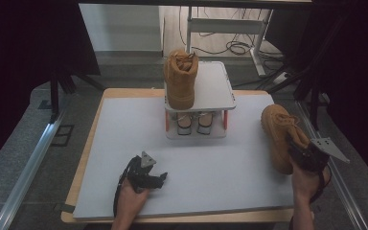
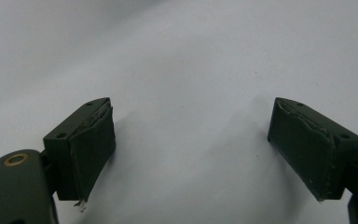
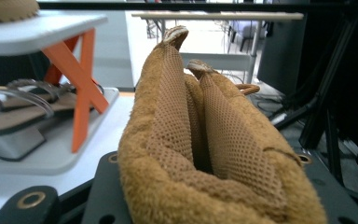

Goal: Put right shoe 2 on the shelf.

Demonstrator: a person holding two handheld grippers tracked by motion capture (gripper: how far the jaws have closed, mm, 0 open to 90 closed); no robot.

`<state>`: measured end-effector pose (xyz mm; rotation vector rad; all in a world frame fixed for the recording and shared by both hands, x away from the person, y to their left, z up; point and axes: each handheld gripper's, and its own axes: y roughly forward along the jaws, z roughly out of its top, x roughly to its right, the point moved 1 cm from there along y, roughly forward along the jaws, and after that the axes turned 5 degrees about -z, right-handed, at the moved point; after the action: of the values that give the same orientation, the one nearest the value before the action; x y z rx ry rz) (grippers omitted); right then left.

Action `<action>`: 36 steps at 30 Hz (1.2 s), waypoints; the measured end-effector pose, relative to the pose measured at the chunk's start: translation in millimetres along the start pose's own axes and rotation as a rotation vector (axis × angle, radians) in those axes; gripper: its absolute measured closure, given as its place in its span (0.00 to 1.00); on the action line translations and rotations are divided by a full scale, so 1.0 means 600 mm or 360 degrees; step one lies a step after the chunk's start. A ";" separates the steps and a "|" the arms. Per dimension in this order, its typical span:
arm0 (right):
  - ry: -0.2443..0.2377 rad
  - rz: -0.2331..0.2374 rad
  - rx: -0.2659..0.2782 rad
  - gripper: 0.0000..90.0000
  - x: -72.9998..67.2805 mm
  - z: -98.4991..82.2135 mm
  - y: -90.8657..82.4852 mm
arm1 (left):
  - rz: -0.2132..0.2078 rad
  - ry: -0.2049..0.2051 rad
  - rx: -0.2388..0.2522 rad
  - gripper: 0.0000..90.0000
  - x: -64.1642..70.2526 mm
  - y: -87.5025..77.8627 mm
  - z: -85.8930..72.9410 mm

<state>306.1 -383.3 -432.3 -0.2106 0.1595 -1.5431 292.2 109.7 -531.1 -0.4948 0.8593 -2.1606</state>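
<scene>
1. Boot [image 1: 280, 136] at the right edge of the table [image 1: 211, 167], tan, toe pointing away toward the far side, heel end toward the person.
2. Right claw [image 1: 301, 152] clamped on the boot's collar at the heel end; in the right gripper view the collar [image 3: 205, 154] squeezed into folds between the black jaws, mesh lining showing.
3. Left claw [image 1: 160, 178] resting low over the near left part of the table, spread wide with nothing between the pads [image 2: 91, 149]; bare grey surface beneath in the left gripper view.
4. Second boot [image 1: 180, 79], same tan, standing upright on the top shelf of a small white rack [image 1: 215, 88] at the far middle of the table, well apart from the gripped one.
5. Pair of sandals [image 1: 195, 123] on the rack's lower shelf, side by side, behind orange cross braces [image 3: 81, 88].
6. Cables [image 1: 235, 47] lying on the floor beyond the table.
</scene>
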 end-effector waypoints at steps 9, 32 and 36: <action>-0.0017 0.0049 0.0071 0.61 -0.023 0.035 -0.010 | 0.0001 -0.0006 0.0005 0.16 0.000 0.000 0.000; -0.0089 0.0135 0.0182 0.62 -0.069 0.118 -0.014 | -0.0003 -0.0008 0.0006 0.16 0.000 0.001 0.000; -0.0083 0.0158 0.0186 0.62 -0.076 0.129 -0.012 | -0.0004 -0.0004 0.0001 0.16 0.000 0.000 0.000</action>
<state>316.1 -335.1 -356.8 -0.1480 0.0381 -1.4420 292.5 109.8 -531.1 -0.4984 0.8570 -2.1620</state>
